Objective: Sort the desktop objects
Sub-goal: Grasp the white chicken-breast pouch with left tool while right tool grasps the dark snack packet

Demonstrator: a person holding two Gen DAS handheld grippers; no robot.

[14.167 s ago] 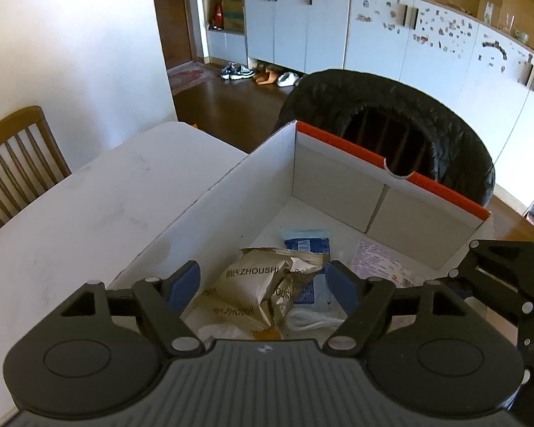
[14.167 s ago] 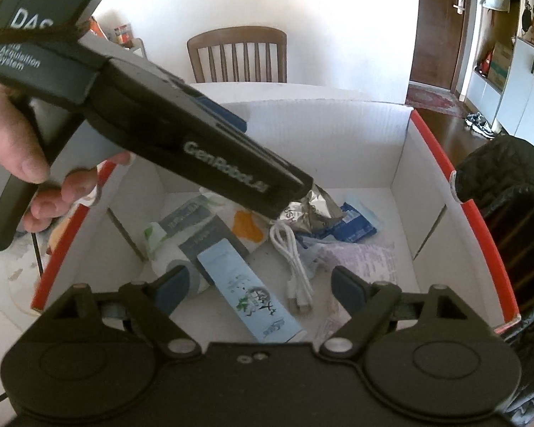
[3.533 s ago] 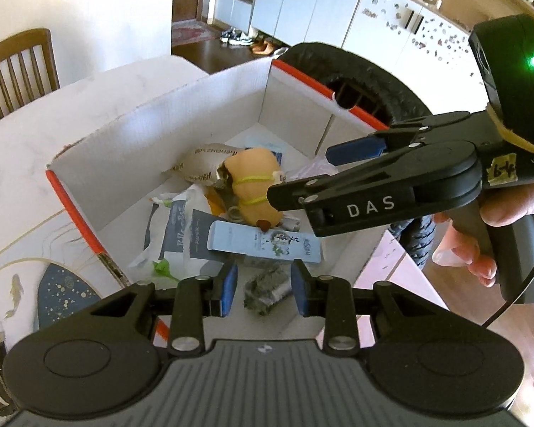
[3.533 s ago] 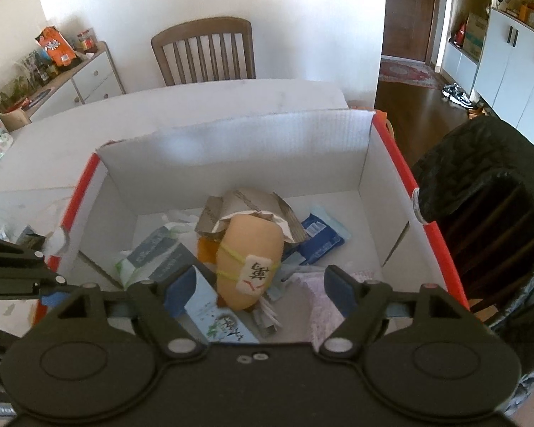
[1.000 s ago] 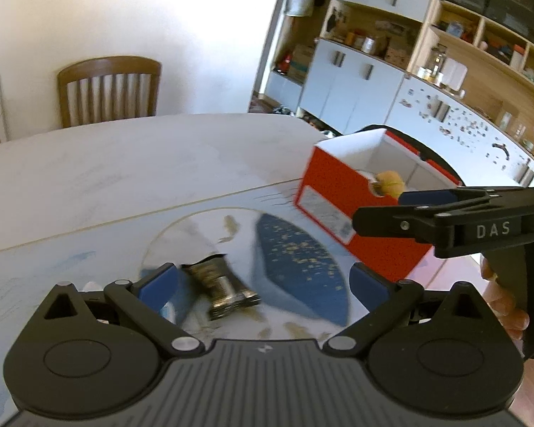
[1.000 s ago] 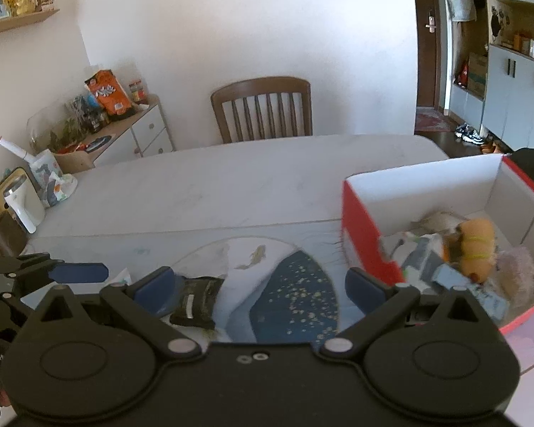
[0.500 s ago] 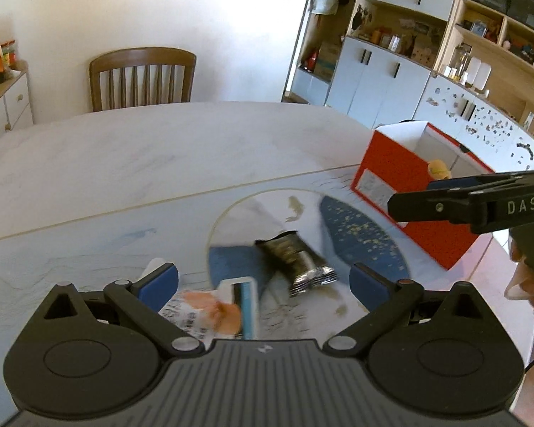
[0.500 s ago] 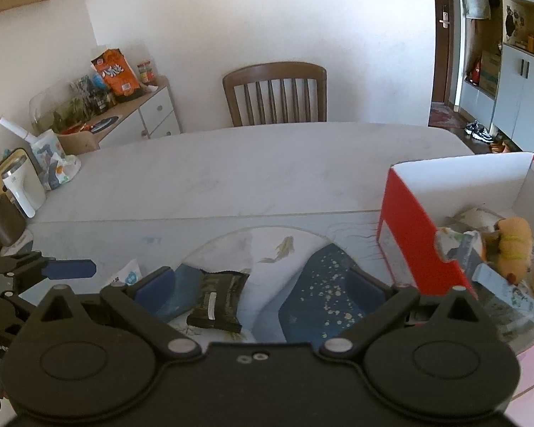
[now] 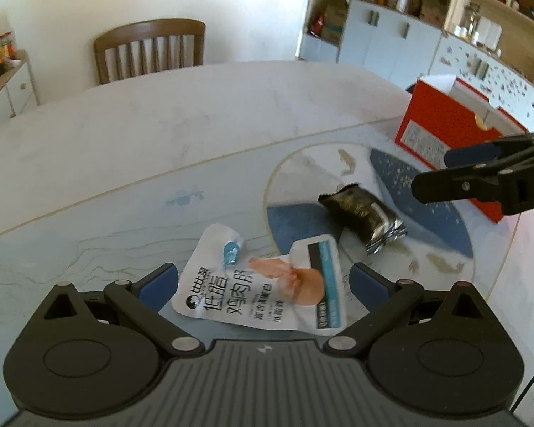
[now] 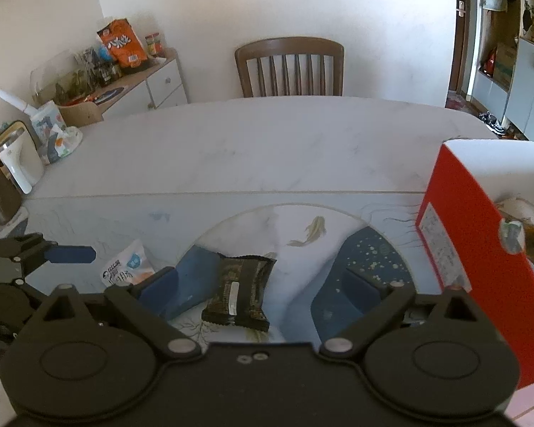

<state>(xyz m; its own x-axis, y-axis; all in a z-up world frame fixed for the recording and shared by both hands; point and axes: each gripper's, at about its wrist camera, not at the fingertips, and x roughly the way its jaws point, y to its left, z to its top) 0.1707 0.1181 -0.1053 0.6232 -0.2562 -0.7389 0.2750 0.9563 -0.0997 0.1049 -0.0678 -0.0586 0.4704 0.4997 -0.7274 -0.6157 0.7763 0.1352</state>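
White desk (image 10: 267, 149) holds a dark snack pack (image 10: 239, 289), long axis pointing away, right between the wide-open, empty right fingers (image 10: 260, 286); left fingers (image 9: 263, 283), open and empty too, straddle a white pouch (image 9: 256, 284).

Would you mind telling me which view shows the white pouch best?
The left wrist view: the white pouch lies flat on the table just ahead of the open left gripper, its whole printed face showing. In the right wrist view only a corner of it shows, behind the right gripper's finger.
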